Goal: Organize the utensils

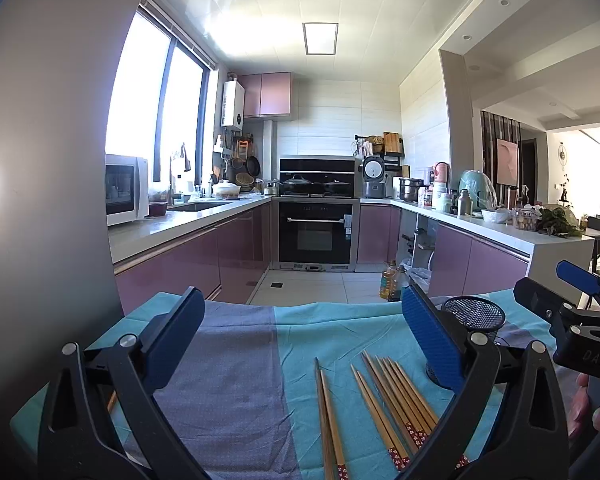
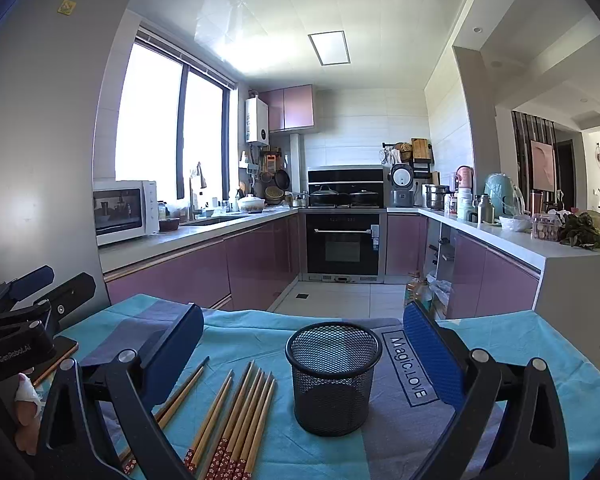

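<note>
Several wooden chopsticks [image 2: 236, 420] with red flowered ends lie side by side on a blue and grey cloth [image 2: 260, 340]. A black mesh cup [image 2: 333, 376] stands upright and empty just right of them. My right gripper [image 2: 304, 344] is open above the cloth, with the cup and chopsticks between its wide blue pads, touching neither. My left gripper [image 1: 300, 332] is also open, hovering over the chopsticks [image 1: 388, 404]; the mesh cup [image 1: 474, 316] sits half hidden behind its right finger [image 1: 432, 340]. Each gripper shows at the edge of the other's view.
The cloth-covered table's far edge [image 1: 300, 304] drops to a tiled kitchen floor. A grey refrigerator side [image 1: 40, 160] stands close on the left. Oil bottles [image 1: 392, 280] sit on the floor beyond. Purple cabinets, an oven and cluttered counters line the room.
</note>
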Demonstrator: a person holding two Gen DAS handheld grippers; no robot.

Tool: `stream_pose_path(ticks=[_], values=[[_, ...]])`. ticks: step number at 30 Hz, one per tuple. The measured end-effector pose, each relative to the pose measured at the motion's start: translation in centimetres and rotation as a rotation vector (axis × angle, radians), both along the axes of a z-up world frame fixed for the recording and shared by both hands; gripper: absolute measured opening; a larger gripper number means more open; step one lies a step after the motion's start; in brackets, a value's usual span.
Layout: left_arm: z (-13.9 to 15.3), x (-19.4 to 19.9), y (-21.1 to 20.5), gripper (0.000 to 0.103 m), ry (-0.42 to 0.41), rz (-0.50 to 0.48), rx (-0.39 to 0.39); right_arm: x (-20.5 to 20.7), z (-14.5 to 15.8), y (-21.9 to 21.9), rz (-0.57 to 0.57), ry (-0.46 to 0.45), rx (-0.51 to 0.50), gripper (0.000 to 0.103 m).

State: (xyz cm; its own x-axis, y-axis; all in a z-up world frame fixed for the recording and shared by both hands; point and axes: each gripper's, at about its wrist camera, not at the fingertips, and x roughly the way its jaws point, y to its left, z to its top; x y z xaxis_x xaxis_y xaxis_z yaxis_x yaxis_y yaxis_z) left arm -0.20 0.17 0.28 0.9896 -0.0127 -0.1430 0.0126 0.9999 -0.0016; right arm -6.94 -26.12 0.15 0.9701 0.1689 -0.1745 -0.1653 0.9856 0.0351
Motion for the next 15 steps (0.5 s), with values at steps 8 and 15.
stream_pose_path(ticks=[8, 15], values=[[0.00, -0.05, -0.03, 0.097, 0.000, -0.001, 0.002, 0.09, 0.01, -0.09, 0.000, 0.001, 0.002, 0.097], [-0.01, -0.02, 0.00, 0.097, 0.002, -0.001, 0.002, -0.03, -0.07, 0.05, -0.002, 0.002, 0.002, 0.097]])
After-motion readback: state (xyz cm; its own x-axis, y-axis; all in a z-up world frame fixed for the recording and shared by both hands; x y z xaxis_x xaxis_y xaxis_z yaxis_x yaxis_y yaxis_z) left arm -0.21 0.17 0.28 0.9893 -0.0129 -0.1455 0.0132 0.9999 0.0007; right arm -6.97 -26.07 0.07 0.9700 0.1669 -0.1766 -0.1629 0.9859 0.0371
